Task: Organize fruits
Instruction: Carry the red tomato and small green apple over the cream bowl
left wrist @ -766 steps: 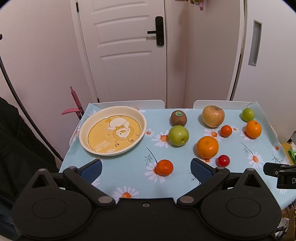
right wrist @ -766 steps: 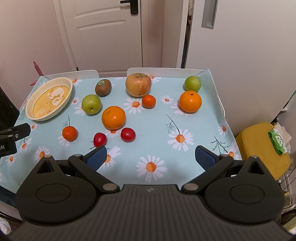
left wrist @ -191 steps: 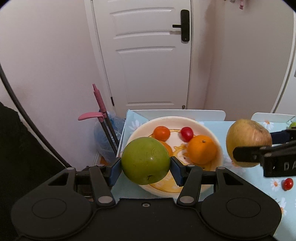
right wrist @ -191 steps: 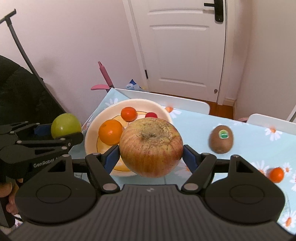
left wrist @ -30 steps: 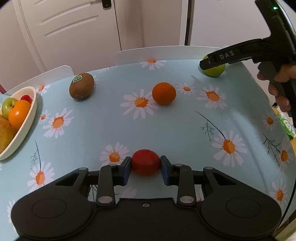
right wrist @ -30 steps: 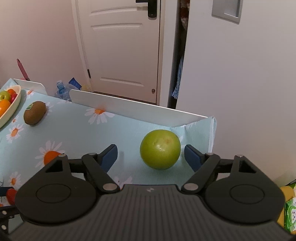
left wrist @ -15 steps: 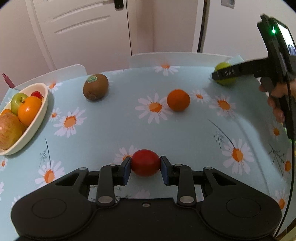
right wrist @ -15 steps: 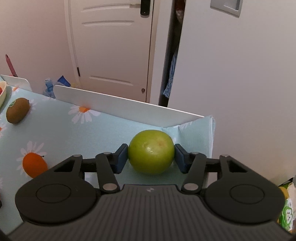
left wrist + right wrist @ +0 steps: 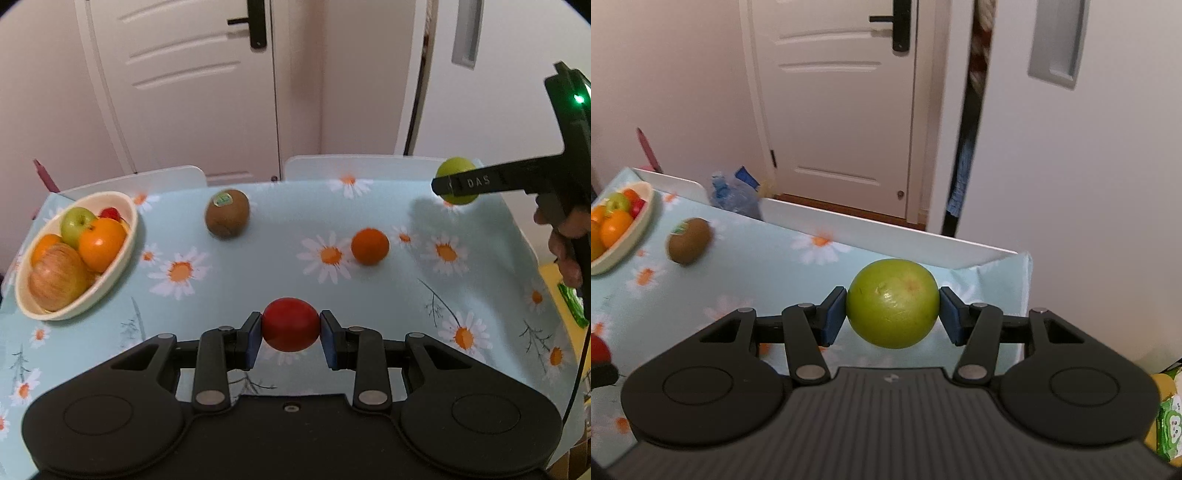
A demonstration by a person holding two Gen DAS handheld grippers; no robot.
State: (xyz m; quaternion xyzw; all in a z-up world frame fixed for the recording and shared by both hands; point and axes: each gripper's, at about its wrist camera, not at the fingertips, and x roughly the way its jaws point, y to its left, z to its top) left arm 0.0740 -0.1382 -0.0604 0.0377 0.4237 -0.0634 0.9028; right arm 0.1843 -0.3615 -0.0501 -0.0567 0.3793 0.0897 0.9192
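Note:
My left gripper (image 9: 290, 329) is shut on a red tomato (image 9: 290, 325) and holds it above the near middle of the table. My right gripper (image 9: 892, 314) is shut on a small green fruit (image 9: 892, 313), lifted at the table's far right corner; it also shows in the left wrist view (image 9: 457, 170). The cream bowl (image 9: 125, 242) at the left holds an apple (image 9: 57, 278), oranges, a green apple and small red fruit. A kiwi (image 9: 227, 217) and a small orange (image 9: 369, 246) lie on the cloth.
The table has a light blue daisy cloth (image 9: 258, 266) and white chair backs (image 9: 354, 166) behind it. A white door and wall stand beyond. A yellow stool with a green packet (image 9: 1167, 424) sits off the right edge.
My right gripper closed on the green fruit and lifted it off the cloth. My left gripper, holding the red tomato, rose and turned left, so the bowl shows more.

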